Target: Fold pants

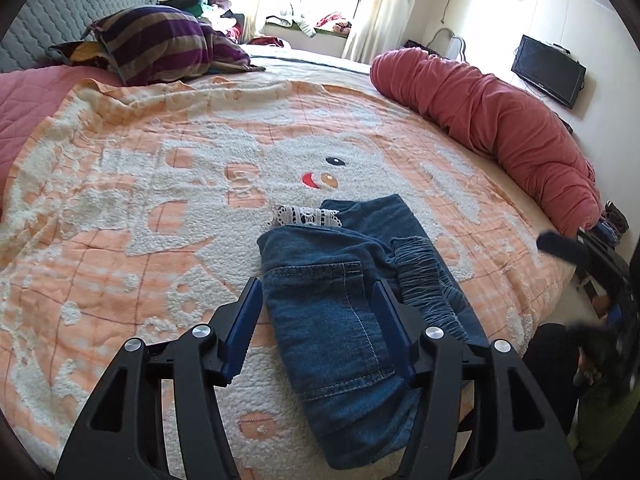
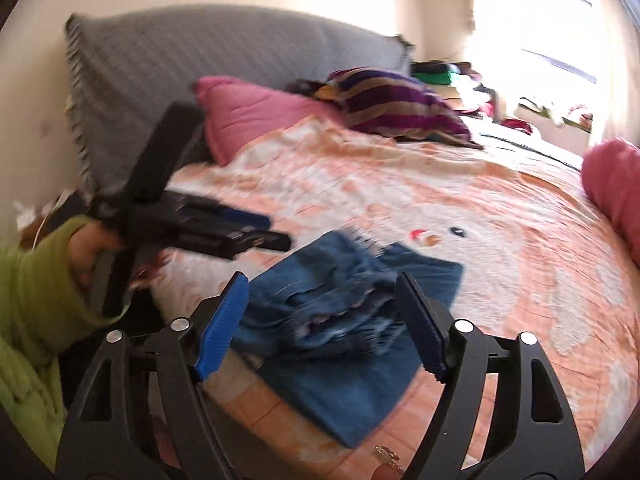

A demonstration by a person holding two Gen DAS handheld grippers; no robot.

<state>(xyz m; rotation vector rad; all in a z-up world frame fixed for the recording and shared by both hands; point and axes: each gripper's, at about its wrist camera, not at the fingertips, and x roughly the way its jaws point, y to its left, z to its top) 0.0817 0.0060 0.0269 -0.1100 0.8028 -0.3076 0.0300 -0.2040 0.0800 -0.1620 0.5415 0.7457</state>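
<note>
Left gripper (image 1: 318, 314) tilted downward, jaws apart, gripping nothing. Right gripper (image 2: 322, 322) likewise spread and empty. Left hand (image 2: 90, 250), green-sleeved, seemingly wrapped round its handle, though blurred.

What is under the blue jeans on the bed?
The folded jeans lie on an orange and white blanket with a bear face. White lace trim peeks out at their far edge. What lies under the jeans themselves is covered.

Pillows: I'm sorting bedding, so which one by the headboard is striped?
The purple-and-tan striped pillow; the pillow beside it is plain pink.
</note>
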